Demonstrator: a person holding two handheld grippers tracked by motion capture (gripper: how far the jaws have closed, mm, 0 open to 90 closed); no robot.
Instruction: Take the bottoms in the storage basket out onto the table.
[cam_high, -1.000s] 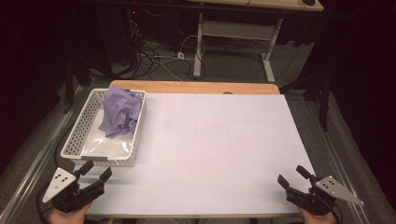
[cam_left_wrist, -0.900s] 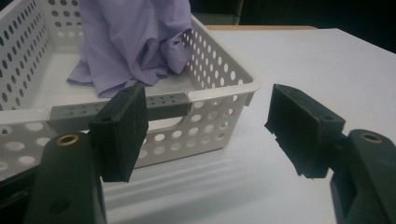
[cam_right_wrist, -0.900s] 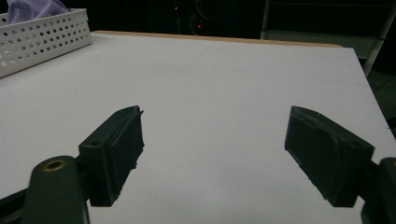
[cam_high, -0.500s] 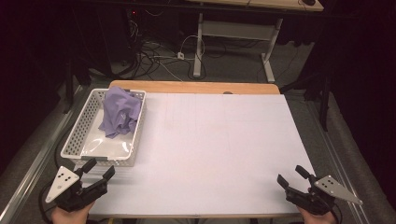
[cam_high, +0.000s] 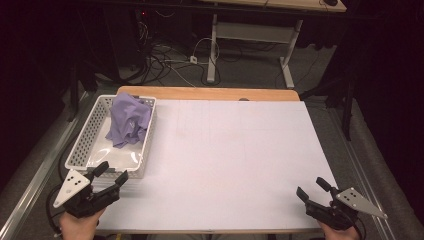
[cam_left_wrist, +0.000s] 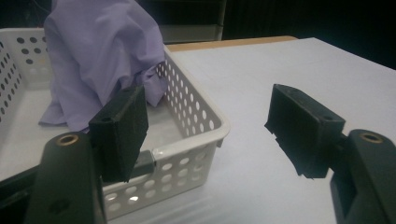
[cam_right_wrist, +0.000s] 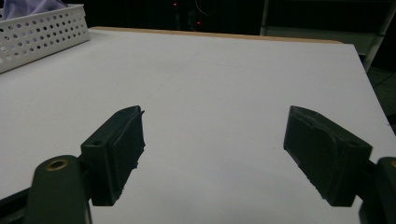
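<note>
Two grippers are waiting open and empty: the left gripper (cam_high: 111, 175) by the basket (cam_high: 82, 150) holding a cloth (cam_high: 129, 120), the right gripper (cam_high: 313, 190) near the tabletop's (cam_high: 240, 160) near right corner.

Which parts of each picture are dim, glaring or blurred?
High view: the floor beyond the table is dark and the basket bottom shows glare. Left gripper view: the near jaws are soft, the cloth sharper. Right gripper view: the background is black and the jaws are blurred.

Lab: white-topped table (cam_high: 240, 150), cables on floor (cam_high: 165, 57), desk frame (cam_high: 250, 35) behind.
</note>
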